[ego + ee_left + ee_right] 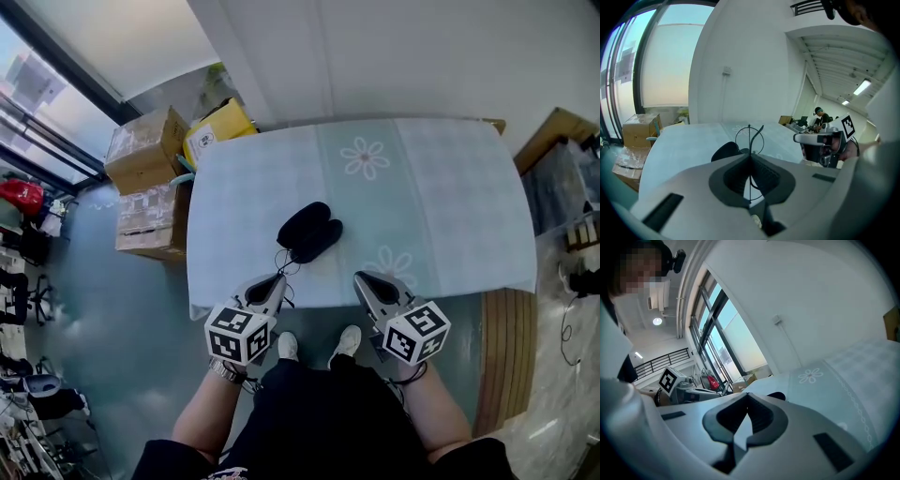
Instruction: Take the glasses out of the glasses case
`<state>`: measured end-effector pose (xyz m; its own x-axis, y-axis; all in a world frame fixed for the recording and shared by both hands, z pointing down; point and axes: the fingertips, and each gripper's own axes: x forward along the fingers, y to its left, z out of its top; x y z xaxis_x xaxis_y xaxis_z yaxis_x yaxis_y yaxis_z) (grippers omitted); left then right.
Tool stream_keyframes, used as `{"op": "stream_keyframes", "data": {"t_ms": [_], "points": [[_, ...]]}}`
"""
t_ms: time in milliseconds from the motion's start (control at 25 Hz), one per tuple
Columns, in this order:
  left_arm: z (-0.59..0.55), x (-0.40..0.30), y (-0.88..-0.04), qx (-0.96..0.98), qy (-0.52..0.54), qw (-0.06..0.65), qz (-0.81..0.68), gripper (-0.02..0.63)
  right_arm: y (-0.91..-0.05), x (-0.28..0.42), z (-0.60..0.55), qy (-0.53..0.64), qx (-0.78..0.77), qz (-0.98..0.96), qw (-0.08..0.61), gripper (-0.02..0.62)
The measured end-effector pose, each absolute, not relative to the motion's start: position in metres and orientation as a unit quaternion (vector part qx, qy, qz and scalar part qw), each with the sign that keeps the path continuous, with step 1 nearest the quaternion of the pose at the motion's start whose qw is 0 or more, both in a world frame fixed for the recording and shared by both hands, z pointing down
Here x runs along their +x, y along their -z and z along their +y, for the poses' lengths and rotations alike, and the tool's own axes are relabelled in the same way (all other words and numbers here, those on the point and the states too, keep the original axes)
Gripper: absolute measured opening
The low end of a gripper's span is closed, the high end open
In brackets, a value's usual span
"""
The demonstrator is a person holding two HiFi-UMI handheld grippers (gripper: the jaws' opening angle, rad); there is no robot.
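Note:
The black glasses case lies open on the pale blue tablecloth, near the front edge. Thin wire-framed glasses with round lenses stand upright between my left gripper's jaws, just short of the case. In the head view the glasses show as thin wire at the tip of the left gripper, which is shut on them. My right gripper hovers at the table's front edge, to the right of the case, shut with nothing in it. The case's dark end peeks over the right gripper's jaws.
Cardboard boxes and a yellow package are stacked on the floor left of the table. A wooden bench stands at the right front. The person's legs and white shoes are at the table's front edge.

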<state>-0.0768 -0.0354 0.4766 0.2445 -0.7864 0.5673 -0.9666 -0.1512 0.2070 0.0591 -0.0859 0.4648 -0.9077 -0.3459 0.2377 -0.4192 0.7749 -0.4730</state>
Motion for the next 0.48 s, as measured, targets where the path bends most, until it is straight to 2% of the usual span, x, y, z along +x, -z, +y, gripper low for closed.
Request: {"op": "stream_keyframes", "data": {"t_ms": [480], "points": [[-0.001,-0.107,-0.465,0.762,-0.131,0.273,-0.573,0.031,-0.457,0.013,-0.058,-0.256,0.214,-0.939,0.082,0.023]]}}
